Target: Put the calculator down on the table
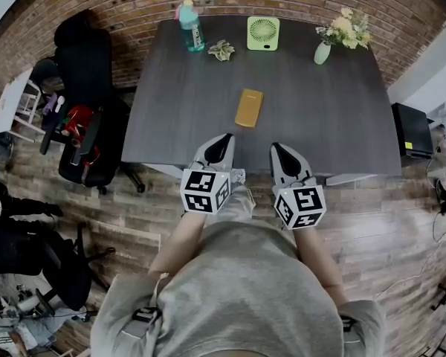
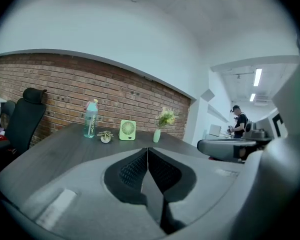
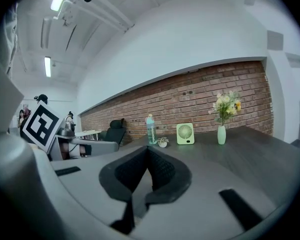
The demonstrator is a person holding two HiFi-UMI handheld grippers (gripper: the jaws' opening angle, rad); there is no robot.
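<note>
Well, my left gripper point(image 1: 223, 141) is fully closed with nothing between its pads, and my right gripper point(image 1: 282, 153) looks the same in its own view: jaws together, empty. Both hang over the near edge of the bench point(image 1: 342, 117), side by side and pointing roughly level across it.

The calculator point(image 1: 249, 107) lies flat on the bench at about 12 o'clock from the gap between the two grippers. It is near them but clear of both, so I'd judge the put-down done.

The main risk now is my own hands. The calculator sits close to the near edge and straight ahead of both closed tips. A careless push forward, or a sideways swing from either gripper, could shove it or spin it. Dragged back toward 6 o'clock, it could go off the edge onto the floor. Dropping my hands too early could also knock a gripper on the bench edge.

The bottle point(image 1: 191, 27), fan point(image 1: 263, 33) and vase point(image 1: 323, 50) along the far side are well apart, so I doubt they are in danger.
</note>
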